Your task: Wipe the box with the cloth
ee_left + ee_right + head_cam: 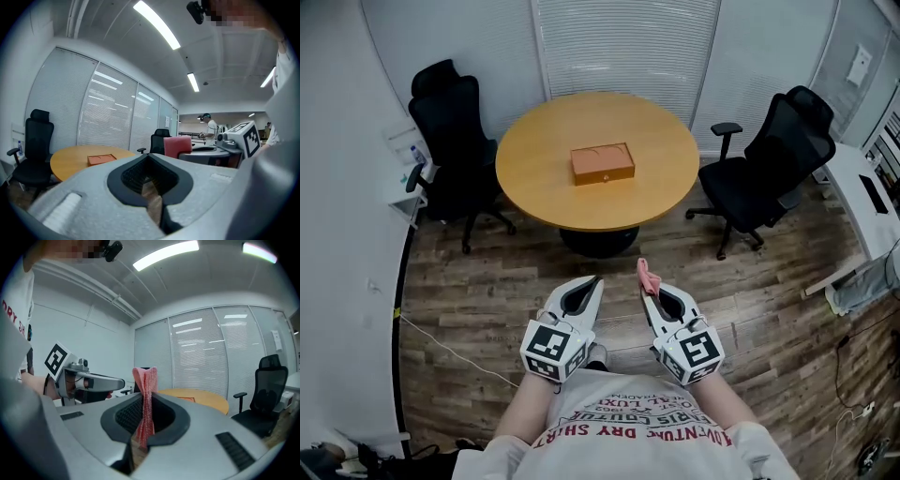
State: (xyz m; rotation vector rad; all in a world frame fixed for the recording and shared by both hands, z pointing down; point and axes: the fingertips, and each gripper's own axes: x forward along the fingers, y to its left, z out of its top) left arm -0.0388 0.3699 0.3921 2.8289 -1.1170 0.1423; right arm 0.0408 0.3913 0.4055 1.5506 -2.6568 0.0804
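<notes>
An orange flat box (602, 163) lies in the middle of the round wooden table (534, 178), far ahead of both grippers; it also shows small in the left gripper view (101, 159). My right gripper (645, 289) is held at waist height over the floor, shut on a pink cloth (647, 275) that sticks up between its jaws (146, 401). Beside it, my left gripper (596, 281) has its jaws together with nothing in them (149, 157). Both grippers are well short of the table.
Two black office chairs flank the table, one at the left (455, 131) and one at the right (778, 159). A white desk (867, 202) stands at the far right. A cable (450, 352) runs over the wooden floor at the left.
</notes>
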